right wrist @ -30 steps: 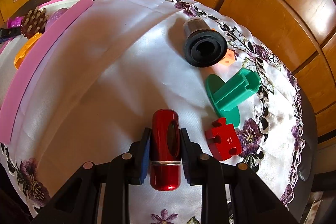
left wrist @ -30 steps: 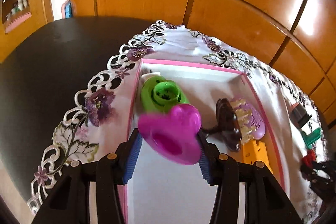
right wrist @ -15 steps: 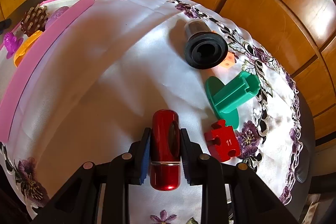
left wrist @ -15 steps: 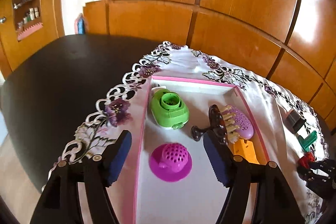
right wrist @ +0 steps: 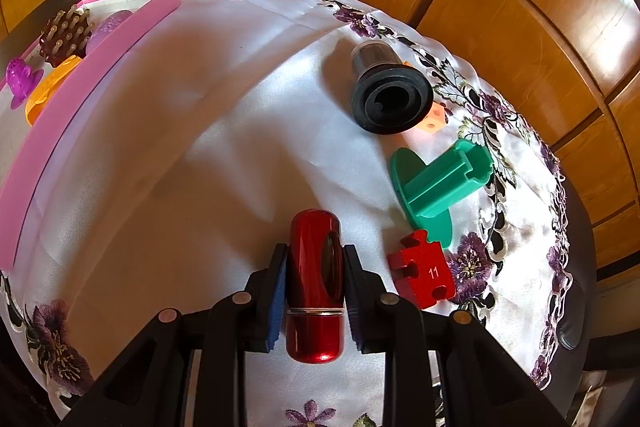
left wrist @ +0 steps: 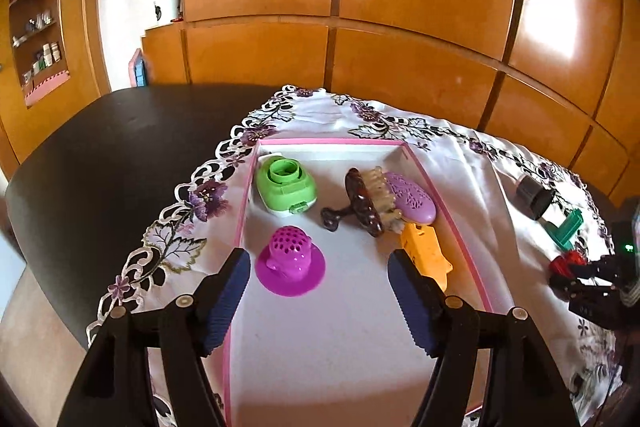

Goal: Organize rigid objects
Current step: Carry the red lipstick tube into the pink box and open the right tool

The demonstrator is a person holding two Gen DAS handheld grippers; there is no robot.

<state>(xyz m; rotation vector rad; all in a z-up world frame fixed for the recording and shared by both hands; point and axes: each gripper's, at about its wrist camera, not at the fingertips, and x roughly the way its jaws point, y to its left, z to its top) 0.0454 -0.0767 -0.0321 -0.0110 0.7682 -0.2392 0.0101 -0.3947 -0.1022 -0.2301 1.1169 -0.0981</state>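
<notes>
Currently, left tongs [left wrist: 319, 301]: spread, nothing between the pads, hovering over the near end of the pink tray [left wrist: 452, 223]; magenta strainer [left wrist: 290, 261] lying in the tray just ahead of the left pad, free of it; green cap [left wrist: 285, 185] farther ahead, near the tray's far left corner; brown brush [left wrist: 366, 202] and lilac brush [left wrist: 411, 198] ahead to the right, bristles meshed together; orange piece [left wrist: 426, 255] touching the tray's right wall, just beyond the right pad. Right tongs [right wrist: 315, 283]: pinching a red tube [right wrist: 316, 285] on both sides, tube lying along the fingers, over the white cloth [right wrist: 200, 155]; red puzzle piece [right wrist: 423, 269], marked 11, just right of the tongs on the cloth; green spool [right wrist: 438, 183] ahead to the right, on its side; black funnel [right wrist: 390, 98] farther ahead, mouth facing the camera, with a small orange block [right wrist: 434, 117] at its right edge; tray well off to the left; desk [left wrist: 112, 155] dark beyond the cloth's lace hem.
</notes>
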